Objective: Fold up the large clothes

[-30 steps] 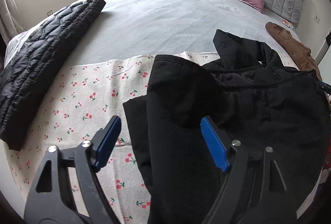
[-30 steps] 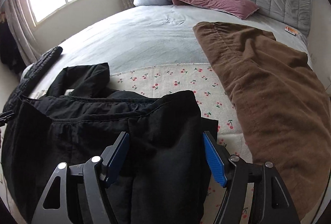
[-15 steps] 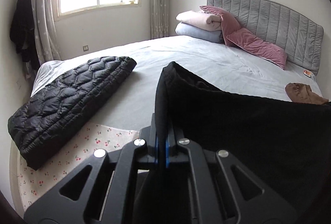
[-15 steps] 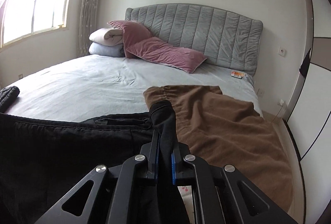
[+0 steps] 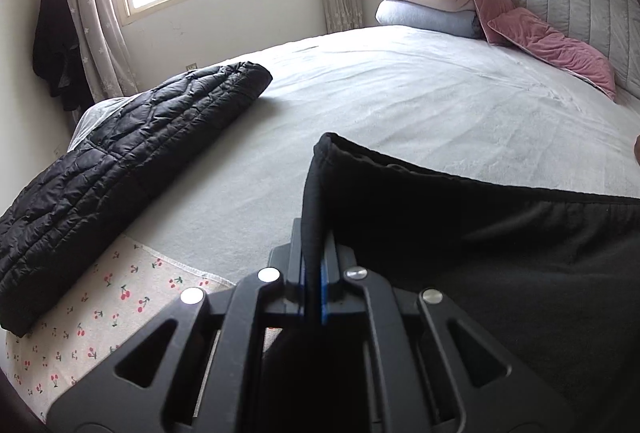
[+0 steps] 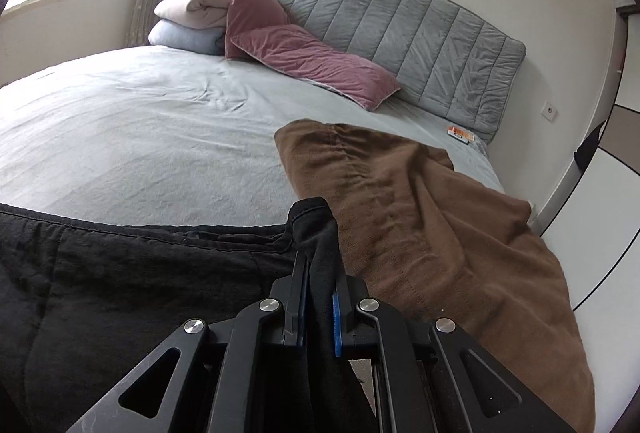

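- The black garment (image 5: 500,253) is filling the lower right of the left wrist view and the lower left of the right wrist view, with its top hem stretching as a line between the two grippers, so I judge the fold to be in its early or middle stage: the cloth is being held up, not lying flat in a finished stack.
- A black quilted jacket (image 5: 120,161) is lying in a long folded shape at the left of the left wrist view, on the bed (image 5: 400,105); it looks already done.
- A brown garment (image 6: 420,225) is lying spread and rumpled at the right of the right wrist view, so it is probably still waiting its turn.
- The left gripper (image 5: 314,273) is clamping shut on a corner of the black garment, the cloth poking up between the blue pads at the lower centre of its frame.
- The right gripper (image 6: 320,289) is pinching closed on the other corner, a bunch of dark fabric standing above the jaws at lower centre.
- What is left, I would guess: laying this piece down over itself, smoothing it, then the brown one.
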Demonstrator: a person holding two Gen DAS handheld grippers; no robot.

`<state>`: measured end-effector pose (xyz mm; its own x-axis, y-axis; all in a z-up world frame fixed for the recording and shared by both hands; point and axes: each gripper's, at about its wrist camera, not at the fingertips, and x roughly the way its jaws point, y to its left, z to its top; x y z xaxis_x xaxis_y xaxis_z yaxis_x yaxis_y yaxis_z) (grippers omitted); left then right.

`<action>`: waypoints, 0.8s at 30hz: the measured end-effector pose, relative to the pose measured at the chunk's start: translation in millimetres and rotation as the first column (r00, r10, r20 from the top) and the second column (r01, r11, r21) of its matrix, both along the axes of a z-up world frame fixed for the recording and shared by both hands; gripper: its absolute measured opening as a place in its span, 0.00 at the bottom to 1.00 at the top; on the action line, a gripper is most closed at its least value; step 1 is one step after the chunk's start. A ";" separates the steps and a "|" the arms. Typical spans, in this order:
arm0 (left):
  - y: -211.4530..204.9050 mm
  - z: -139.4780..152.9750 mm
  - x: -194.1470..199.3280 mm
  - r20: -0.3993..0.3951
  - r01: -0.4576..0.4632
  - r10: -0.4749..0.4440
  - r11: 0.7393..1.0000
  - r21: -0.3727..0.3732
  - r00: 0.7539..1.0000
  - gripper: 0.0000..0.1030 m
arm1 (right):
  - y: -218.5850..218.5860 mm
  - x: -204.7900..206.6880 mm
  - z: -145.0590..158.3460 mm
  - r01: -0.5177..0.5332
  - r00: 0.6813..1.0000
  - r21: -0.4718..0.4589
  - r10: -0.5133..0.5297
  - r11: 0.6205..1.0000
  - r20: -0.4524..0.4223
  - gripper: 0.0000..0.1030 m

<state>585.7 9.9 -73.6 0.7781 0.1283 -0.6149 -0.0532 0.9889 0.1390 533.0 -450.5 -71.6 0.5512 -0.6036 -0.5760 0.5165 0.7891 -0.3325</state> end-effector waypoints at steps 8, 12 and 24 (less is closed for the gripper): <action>-7.2 50.8 -55.1 -0.079 0.177 -0.180 0.983 -0.042 0.981 0.66 | 28.1 -53.6 50.9 -0.146 0.988 0.136 0.137 0.980 0.077 0.65; -40.7 68.2 -119.1 -0.116 0.369 -0.377 0.926 -0.085 0.919 0.68 | 82.6 -91.7 67.8 -0.277 0.960 0.268 0.278 0.923 0.037 0.66; -166.4 9.5 -88.4 -0.289 0.456 -0.488 0.873 -0.174 0.824 0.69 | 177.0 -19.0 -3.7 -0.315 0.895 0.421 0.414 0.851 -0.167 0.68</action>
